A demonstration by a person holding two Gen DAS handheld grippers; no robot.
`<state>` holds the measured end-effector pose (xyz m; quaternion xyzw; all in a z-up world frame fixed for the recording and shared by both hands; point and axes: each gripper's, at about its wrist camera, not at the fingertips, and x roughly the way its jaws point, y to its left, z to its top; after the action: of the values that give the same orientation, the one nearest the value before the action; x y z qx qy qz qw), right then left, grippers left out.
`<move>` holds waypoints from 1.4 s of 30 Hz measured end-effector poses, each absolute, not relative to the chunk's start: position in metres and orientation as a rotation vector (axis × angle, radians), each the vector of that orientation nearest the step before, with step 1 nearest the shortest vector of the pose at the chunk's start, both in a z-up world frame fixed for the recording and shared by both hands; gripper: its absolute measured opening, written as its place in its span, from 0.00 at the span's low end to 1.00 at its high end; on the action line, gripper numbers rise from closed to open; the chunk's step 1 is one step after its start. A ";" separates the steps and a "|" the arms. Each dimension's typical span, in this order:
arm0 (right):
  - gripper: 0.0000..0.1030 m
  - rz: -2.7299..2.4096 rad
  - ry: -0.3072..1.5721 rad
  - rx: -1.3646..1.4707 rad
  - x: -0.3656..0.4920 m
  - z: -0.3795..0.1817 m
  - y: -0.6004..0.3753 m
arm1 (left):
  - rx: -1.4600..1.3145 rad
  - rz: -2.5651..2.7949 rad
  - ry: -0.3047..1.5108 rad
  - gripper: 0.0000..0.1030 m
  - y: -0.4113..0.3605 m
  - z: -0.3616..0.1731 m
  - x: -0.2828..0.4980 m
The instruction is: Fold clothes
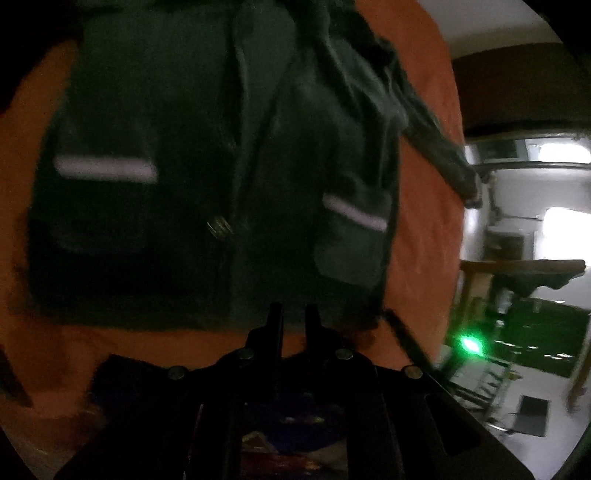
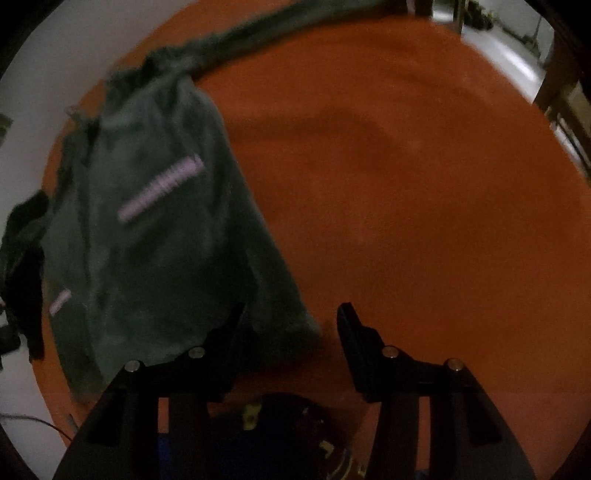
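A dark green jacket (image 1: 207,155) with pale reflective pocket strips lies spread front-up on an orange cloth (image 1: 417,229). One sleeve (image 1: 432,140) trails to the right. My left gripper (image 1: 294,314) hangs over the jacket's bottom hem, its fingers drawn close with only a thin gap and nothing seen between them. In the right wrist view the jacket (image 2: 159,229) fills the left side and its sleeve (image 2: 258,29) runs along the top. My right gripper (image 2: 291,314) stands open just off the jacket's near corner, its left finger (image 2: 232,325) over the fabric edge, holding nothing.
The orange cloth (image 2: 406,184) stretches wide to the right of the jacket. A dark garment (image 2: 22,258) hangs at the left edge. Beyond the cloth's right edge are a wooden chair (image 1: 517,269), pale floor and a green light (image 1: 471,345).
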<state>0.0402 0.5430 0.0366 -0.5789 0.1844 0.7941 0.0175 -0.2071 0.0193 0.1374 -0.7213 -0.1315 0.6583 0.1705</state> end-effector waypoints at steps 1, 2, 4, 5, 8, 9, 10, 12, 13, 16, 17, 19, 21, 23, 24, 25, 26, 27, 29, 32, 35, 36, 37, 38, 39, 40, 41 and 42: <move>0.46 2.501 0.573 -1.769 0.040 0.049 0.541 | -2.038 1.897 -0.345 0.15 0.014 0.147 -0.214; 0.46 2.546 0.581 -1.742 0.039 0.064 0.536 | -2.022 1.922 -0.342 0.19 0.004 0.155 -0.219; 0.46 2.620 0.598 -1.726 0.034 0.093 0.517 | -1.986 1.967 -0.363 0.29 -0.021 0.168 -0.227; 0.46 2.652 0.604 -1.728 0.031 0.108 0.507 | -1.961 1.996 -0.375 0.31 -0.033 0.176 -0.229; 0.48 2.795 0.691 -1.700 0.026 0.172 0.484 | -1.873 2.093 -0.409 0.36 -0.068 0.203 -0.232; 0.51 2.851 0.649 -1.679 0.025 0.195 0.473 | -1.841 2.127 -0.417 0.38 -0.077 0.214 -0.228; 0.52 2.908 0.598 -1.657 0.024 0.218 0.462 | -1.811 2.166 -0.422 0.41 -0.090 0.226 -0.223; 0.55 2.940 0.463 -1.691 0.024 0.236 0.446 | -1.778 2.231 -0.412 0.46 -0.100 0.247 -0.210; 0.55 2.951 0.394 -1.710 0.025 0.244 0.439 | -1.776 2.247 -0.397 0.48 -0.102 0.254 -0.206; 0.55 2.977 0.181 -1.761 0.025 0.269 0.417 | -1.811 2.254 -0.330 0.49 -0.105 0.271 -0.191; 0.55 2.982 0.108 -1.777 0.025 0.277 0.410 | -1.829 2.249 -0.324 0.49 -0.106 0.273 -0.187; 0.58 2.989 -0.038 -1.806 0.026 0.293 0.395 | -1.902 2.211 -0.315 0.49 -0.107 0.269 -0.181; 0.65 2.989 -0.186 -1.832 0.026 0.310 0.380 | -1.965 2.181 -0.279 0.49 -0.110 0.264 -0.177; 0.65 2.984 -0.336 -1.854 0.027 0.326 0.366 | -1.984 2.159 -0.225 0.49 -0.111 0.258 -0.173; 0.65 2.978 -0.412 -1.864 0.027 0.334 0.358 | -1.995 2.150 -0.209 0.49 -0.112 0.254 -0.172; 0.65 2.954 -0.436 -1.881 0.026 0.329 0.359 | -2.013 2.144 -0.211 0.49 -0.115 0.248 -0.170; 0.65 2.939 -0.440 -1.914 0.025 0.323 0.359 | -2.035 2.132 -0.235 0.49 -0.119 0.243 -0.168; 0.65 2.924 -0.443 -1.950 0.023 0.316 0.359 | -2.057 2.115 -0.267 0.49 -0.123 0.238 -0.167; 0.65 2.890 -0.512 -1.945 0.011 0.302 0.356 | -2.088 2.051 -0.343 0.49 -0.126 0.229 -0.165; 0.65 2.842 -0.580 -1.946 -0.012 0.279 0.350 | -2.077 2.025 -0.322 0.49 -0.116 0.219 -0.170; 0.65 2.811 -0.554 -1.991 -0.046 0.254 0.337 | -2.047 2.023 -0.220 0.49 -0.099 0.201 -0.192; 0.65 2.836 -0.542 -1.993 -0.060 0.243 0.328 | -2.036 2.016 -0.208 0.49 -0.094 0.193 -0.202; 0.65 2.866 -0.529 -1.994 -0.076 0.232 0.318 | -2.017 2.008 -0.198 0.49 -0.089 0.184 -0.214; 0.65 2.896 -0.516 -1.993 -0.091 0.221 0.309 | -2.001 2.003 -0.183 0.49 -0.085 0.174 -0.228; 0.65 2.926 -0.502 -1.993 -0.106 0.210 0.299 | -1.990 2.001 -0.164 0.49 -0.082 0.163 -0.243; 0.65 2.968 -0.519 -1.969 -0.122 0.196 0.287 | -1.979 1.999 -0.146 0.49 -0.079 0.151 -0.258; 0.65 3.011 -0.542 -1.941 -0.137 0.182 0.274 | -1.941 2.012 -0.160 0.49 -0.080 0.143 -0.273; 0.65 3.055 -0.564 -1.912 -0.152 0.167 0.261 | -1.886 2.034 -0.192 0.49 -0.083 0.137 -0.287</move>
<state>-0.1522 0.2608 0.1675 -0.5075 -0.1498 0.8108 -0.2502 -0.2867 -0.0829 0.1365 -0.6673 -0.0680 0.7196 0.1798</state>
